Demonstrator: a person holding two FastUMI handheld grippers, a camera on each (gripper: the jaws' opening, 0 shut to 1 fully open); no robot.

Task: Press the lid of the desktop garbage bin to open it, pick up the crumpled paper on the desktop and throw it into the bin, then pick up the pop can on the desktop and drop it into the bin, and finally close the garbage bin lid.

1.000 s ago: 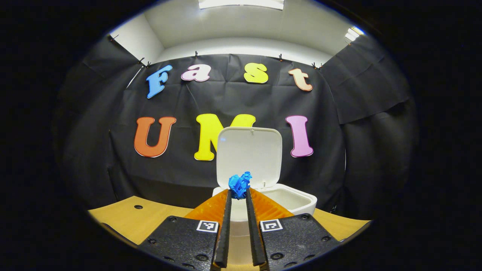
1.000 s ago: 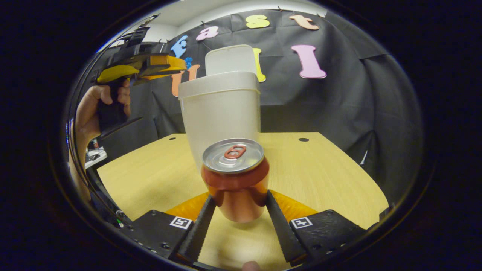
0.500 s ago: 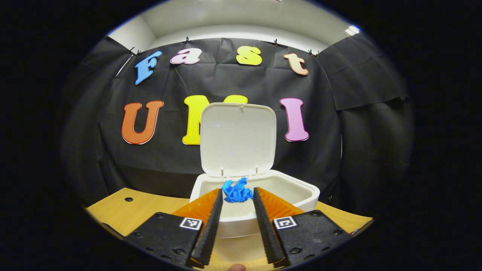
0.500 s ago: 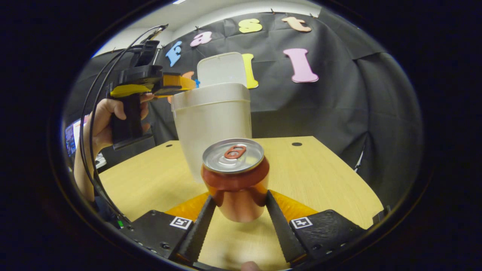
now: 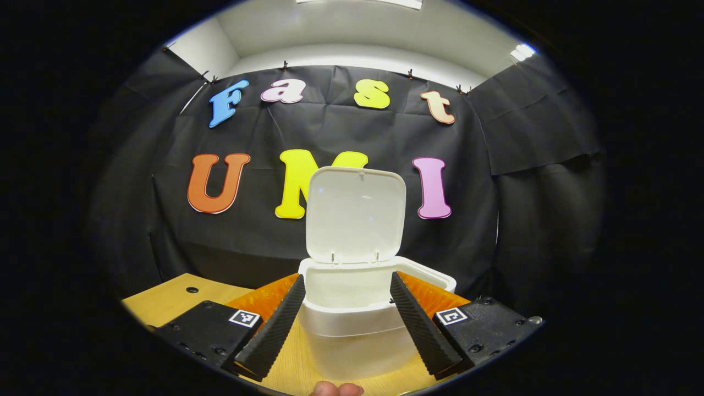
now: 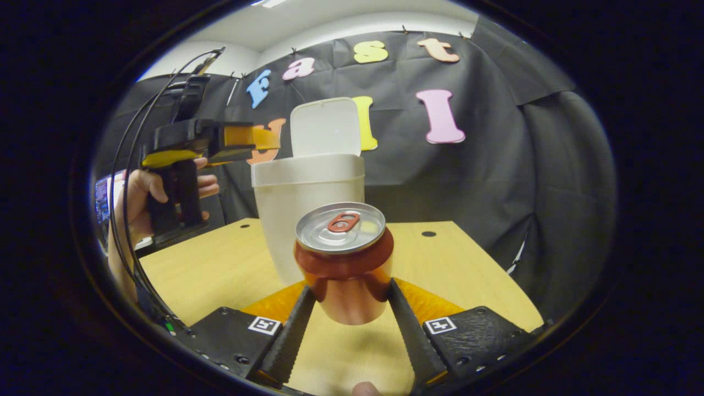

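Note:
The white desktop bin (image 5: pixel 352 324) stands on the wooden table with its lid (image 5: pixel 355 214) swung up against the wall. My left gripper (image 5: pixel 346 280) is open in front of the bin's rim, nothing between its fingers. The crumpled paper is out of sight. In the right gripper view a red pop can (image 6: pixel 344 258) with a silver top stands upright between the fingers of my right gripper (image 6: pixel 350 289), which is shut on its lower body. Behind the can is the bin (image 6: pixel 311 214), lid (image 6: pixel 325 127) up. The left gripper (image 6: pixel 258 142) hovers left of the bin's top, held by a hand (image 6: pixel 140 198).
The wooden table (image 6: pixel 220 264) spreads around the bin, with small round holes (image 6: pixel 428 234) near its far edge. Black cloth walls close the back and right sides. A person's arm and cables rise at the left edge in the right gripper view.
My left gripper went from shut on the blue paper to wide open; the paper dropped out of sight at the bin's mouth. The left gripper pulled back slightly. The can stays gripped.

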